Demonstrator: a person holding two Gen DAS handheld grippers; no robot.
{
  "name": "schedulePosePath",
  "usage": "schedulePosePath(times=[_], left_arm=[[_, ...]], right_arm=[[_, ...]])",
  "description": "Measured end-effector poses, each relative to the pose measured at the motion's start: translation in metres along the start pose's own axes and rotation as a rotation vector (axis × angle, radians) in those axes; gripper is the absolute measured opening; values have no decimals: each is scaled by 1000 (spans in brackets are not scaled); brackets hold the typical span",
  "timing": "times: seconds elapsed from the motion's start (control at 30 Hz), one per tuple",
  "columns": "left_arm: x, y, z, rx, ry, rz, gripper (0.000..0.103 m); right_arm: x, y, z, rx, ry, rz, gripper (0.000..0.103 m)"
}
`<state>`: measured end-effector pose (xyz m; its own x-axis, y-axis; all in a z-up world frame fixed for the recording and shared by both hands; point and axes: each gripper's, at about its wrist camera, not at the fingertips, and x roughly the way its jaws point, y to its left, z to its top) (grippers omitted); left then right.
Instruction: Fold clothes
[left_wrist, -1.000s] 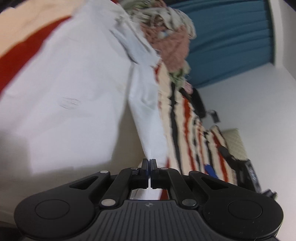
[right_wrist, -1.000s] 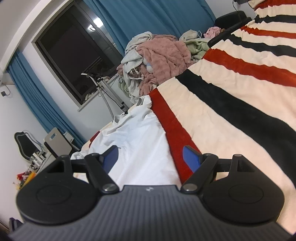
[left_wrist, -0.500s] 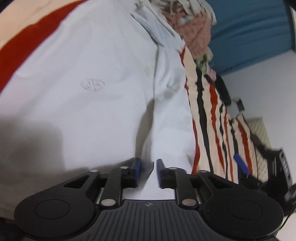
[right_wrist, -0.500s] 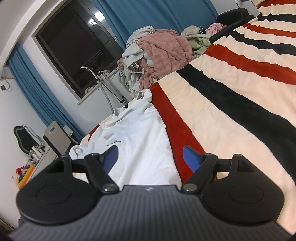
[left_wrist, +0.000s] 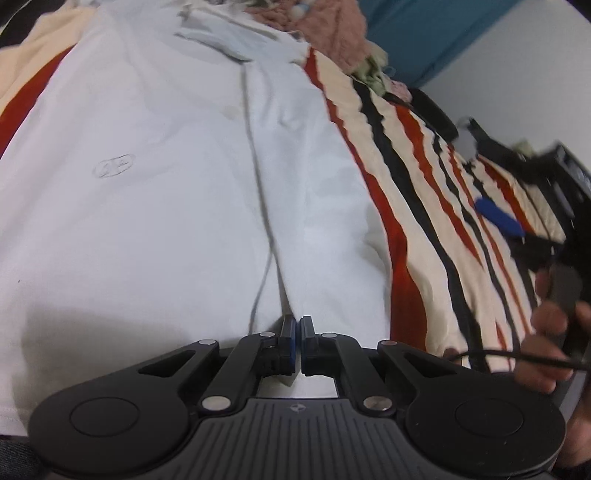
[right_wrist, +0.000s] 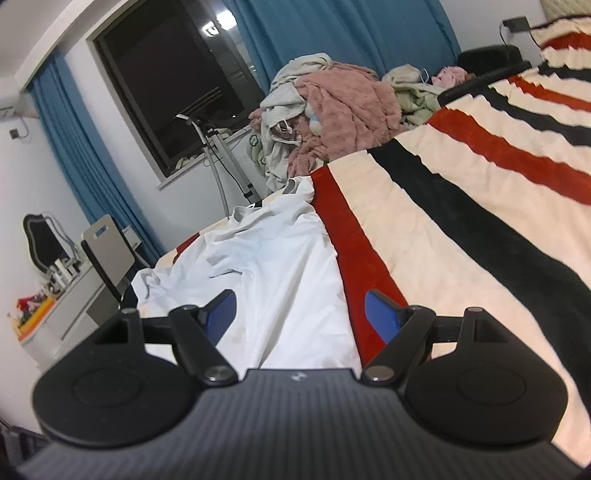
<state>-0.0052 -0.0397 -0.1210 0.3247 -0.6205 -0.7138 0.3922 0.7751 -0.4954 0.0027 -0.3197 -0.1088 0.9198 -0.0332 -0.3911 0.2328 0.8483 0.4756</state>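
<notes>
White shirt lies flat on striped blanket. Left tongs pinch shirt's near hem. Right tongs gape empty above shirt's edge.

- A small oval emblem is printed on the white shirt, at about nine o'clock in the left wrist view; its characters are too blurred to read.
- No other legible text anywhere.

white shirt hem behind jaws, striped blanket blurred
</notes>
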Motion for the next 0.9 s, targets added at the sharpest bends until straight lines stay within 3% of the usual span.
schedulePosePath(times=[0.07,0.2,0.37,0.63,0.77,0.9], left_arm=[[-6,-4,-1,27,-7,9,12],[-25,-13,3,71,-71,54,64],[-22,-42,44,185,-210,153,87],[-65,-74,87,406,-389,265,102],[-76,-68,89,404,-516,295,103],[-69,-49,88,361,-507,297,103]], right_arm=[[-2,1,0,-10,-13,-3,79],[-5,4,0,-31,-38,-8,79],[-10,8,0,-58,-70,-15,79],[-17,16,0,-120,-144,-40,79],[-13,18,-1,-146,-138,-48,79],[-10,24,-5,-181,-138,-65,79]])
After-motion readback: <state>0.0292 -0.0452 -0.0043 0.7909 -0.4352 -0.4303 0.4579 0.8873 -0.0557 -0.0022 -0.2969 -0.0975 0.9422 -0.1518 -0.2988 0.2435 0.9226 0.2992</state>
